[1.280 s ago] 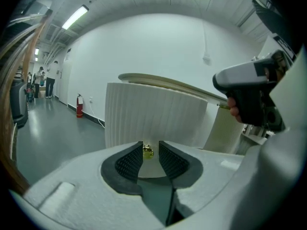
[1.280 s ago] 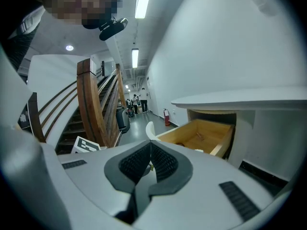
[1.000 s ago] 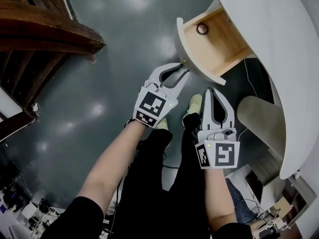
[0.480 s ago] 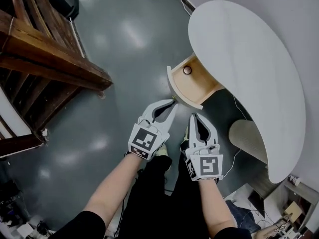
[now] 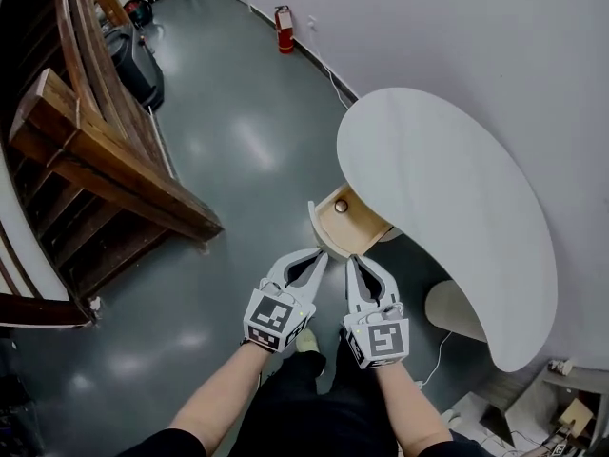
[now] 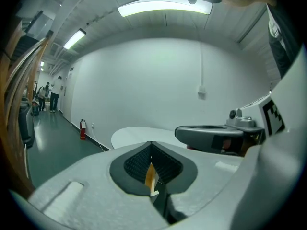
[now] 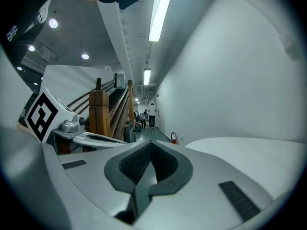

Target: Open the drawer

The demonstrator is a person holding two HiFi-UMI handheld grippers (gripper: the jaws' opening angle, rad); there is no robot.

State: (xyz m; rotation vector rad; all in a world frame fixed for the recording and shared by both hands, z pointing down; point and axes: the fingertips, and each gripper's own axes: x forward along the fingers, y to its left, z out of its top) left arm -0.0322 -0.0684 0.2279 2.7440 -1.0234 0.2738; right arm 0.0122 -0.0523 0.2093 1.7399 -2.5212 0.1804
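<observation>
The wooden drawer (image 5: 344,225) stands pulled out from under the white rounded table (image 5: 447,208). A small round object (image 5: 341,205) lies inside it. Both grippers hang side by side in the air, nearer me than the drawer front and touching nothing. My left gripper (image 5: 321,256) is shut with nothing held; in its own view the pads (image 6: 152,169) meet, with a sliver of wood colour showing through the slit. My right gripper (image 5: 351,261) is shut and empty too, and its pads (image 7: 144,169) meet in its own view.
A wooden staircase (image 5: 105,169) fills the left side over the grey floor (image 5: 238,150). A red fire extinguisher (image 5: 284,29) stands by the white wall. People stand far down the corridor (image 7: 146,119). A rounded table leg (image 5: 455,309) sits under the table's near end.
Both grippers have risen away from the drawer, which now looks smaller and farther. The left jaws, open beside the drawer's knob a second ago, have shut on nothing.
</observation>
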